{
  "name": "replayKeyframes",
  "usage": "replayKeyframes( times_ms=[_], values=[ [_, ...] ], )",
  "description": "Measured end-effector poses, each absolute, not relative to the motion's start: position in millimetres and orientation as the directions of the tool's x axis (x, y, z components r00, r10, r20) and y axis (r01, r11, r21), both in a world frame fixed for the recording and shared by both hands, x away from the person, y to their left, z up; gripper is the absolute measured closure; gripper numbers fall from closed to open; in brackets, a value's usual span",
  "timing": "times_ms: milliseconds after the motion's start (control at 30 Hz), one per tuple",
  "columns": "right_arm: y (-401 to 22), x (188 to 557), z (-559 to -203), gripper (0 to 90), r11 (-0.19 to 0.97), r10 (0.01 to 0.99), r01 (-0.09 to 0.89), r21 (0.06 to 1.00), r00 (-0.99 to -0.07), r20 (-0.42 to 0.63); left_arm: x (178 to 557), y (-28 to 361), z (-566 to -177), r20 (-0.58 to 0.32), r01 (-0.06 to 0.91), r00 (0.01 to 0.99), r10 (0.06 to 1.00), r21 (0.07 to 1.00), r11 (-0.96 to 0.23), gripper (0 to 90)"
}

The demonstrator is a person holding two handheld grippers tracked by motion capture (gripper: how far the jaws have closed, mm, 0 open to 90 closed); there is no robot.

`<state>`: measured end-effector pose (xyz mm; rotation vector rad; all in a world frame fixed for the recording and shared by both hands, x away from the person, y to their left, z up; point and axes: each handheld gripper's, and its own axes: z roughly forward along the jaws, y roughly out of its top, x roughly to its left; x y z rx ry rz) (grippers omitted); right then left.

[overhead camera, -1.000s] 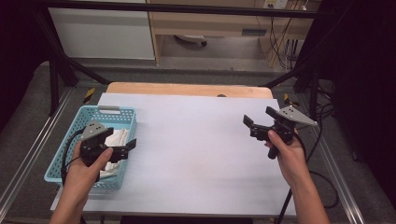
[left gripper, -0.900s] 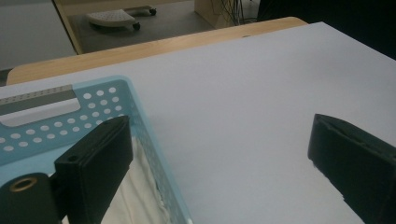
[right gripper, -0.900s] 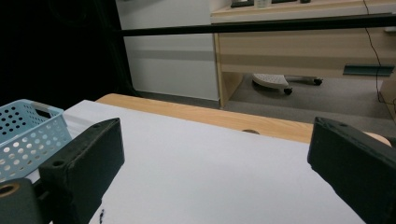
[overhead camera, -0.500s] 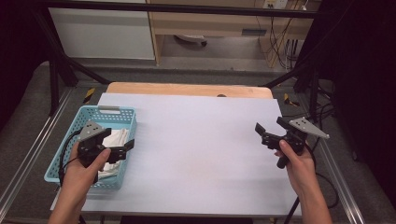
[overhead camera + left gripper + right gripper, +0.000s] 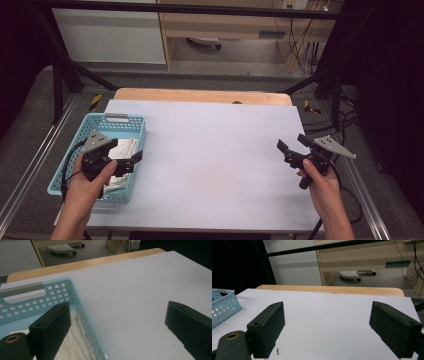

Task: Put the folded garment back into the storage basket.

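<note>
Light-blue perforated basket (image 5: pixel 122 125) sits at table's left edge on white tabletop sheet (image 5: pixel 210 160). Contents — white folded cloth (image 5: pixel 126 150), lying loose against basket's near-right wall.

Left gripper (image 5: pixel 131 161) hovers over basket's right rim; jaws spread wide, one above cloth, other out over sheet, nothing between them.

Right gripper (image 5: pixel 291 145) well apart at table's right edge, above bare sheet — jaws spread, just closing slightly, nothing between them.
</note>
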<state>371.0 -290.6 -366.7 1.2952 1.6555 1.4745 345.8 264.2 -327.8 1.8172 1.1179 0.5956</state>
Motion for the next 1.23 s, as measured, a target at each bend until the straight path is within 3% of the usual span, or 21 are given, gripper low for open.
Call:
replayKeyframes(
  times_ms=[400, 667, 900, 1233],
  values=[
    [-294, 361, -386, 12.5, -0.076, 0.912, 0.314, 0.946, -0.361, 0.193, 343, 265, -330, -0.049, 0.448, 0.479, 0.876, 0.872, -0.196, 6.2],
    [-289, 353, -406, 6.8, -0.050, 0.908, 0.362, 0.931, -0.373, 0.193, 340, 263, -337, -0.051, 0.442, 0.499, 0.865, 0.874, -0.203, 6.2],
    [-274, 347, -421, 4.6, 0.010, 0.899, 0.391, 0.920, -0.406, 0.162, 334, 262, -348, -0.058, 0.437, 0.526, 0.848, 0.874, -0.212, 6.4],
    [-246, 341, -436, 7.6, 0.132, 0.834, 0.410, 0.902, -0.537, 0.122, 331, 253, -348, -0.047, 0.396, 0.540, 0.840, 0.895, -0.204, 7.8]
  ],
)
